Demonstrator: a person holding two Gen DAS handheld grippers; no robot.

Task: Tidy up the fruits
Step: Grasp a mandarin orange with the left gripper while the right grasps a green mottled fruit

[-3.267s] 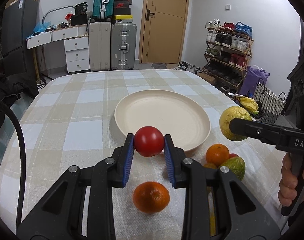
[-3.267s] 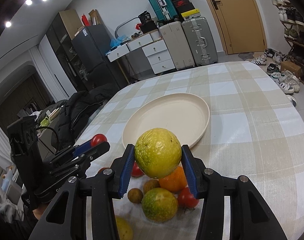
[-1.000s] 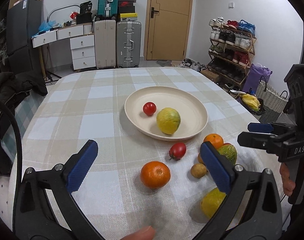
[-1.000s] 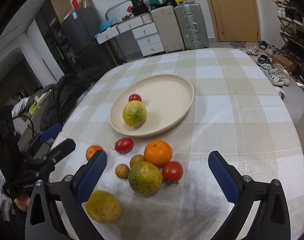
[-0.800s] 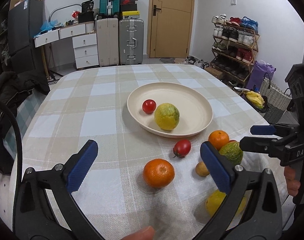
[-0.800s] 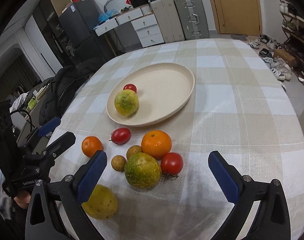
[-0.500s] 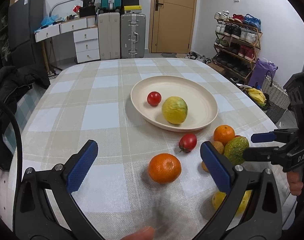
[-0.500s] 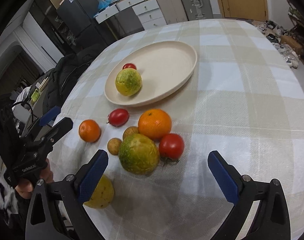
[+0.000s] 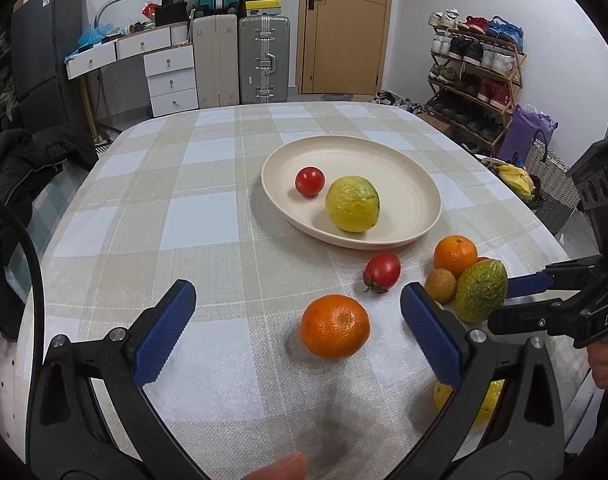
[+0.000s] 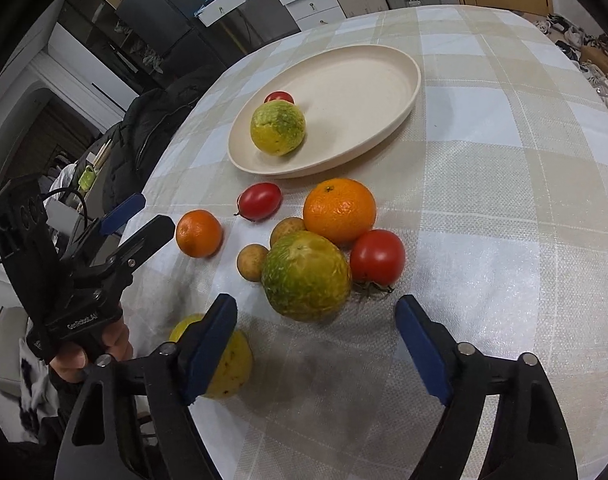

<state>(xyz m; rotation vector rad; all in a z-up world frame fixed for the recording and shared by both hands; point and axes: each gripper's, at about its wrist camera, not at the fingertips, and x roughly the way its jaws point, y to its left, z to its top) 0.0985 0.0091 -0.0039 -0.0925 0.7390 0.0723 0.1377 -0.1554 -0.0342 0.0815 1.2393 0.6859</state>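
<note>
Both hand-held grippers empty, jaws wide apart. Left hand-held gripper point(image 9: 295, 328) frames the small orange point(image 9: 335, 326) on the counter point(image 9: 183, 216); right hand-held gripper point(image 10: 316, 344) sits just short of the green-yellow fruit point(image 10: 306, 276). Plate point(image 9: 420, 184) holds one tomato point(image 9: 310, 181) and a yellow fruit point(image 9: 352, 209). Orange looks firm, round, likely to roll: grip across its widest part. Loose tomatoes point(image 10: 259, 201) look softer; squeeze lightly.

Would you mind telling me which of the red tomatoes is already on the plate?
The small round tomato beside the yellow-green citrus on the cream plate. The oval tomato and the stemmed tomato lie on the tablecloth.
</note>
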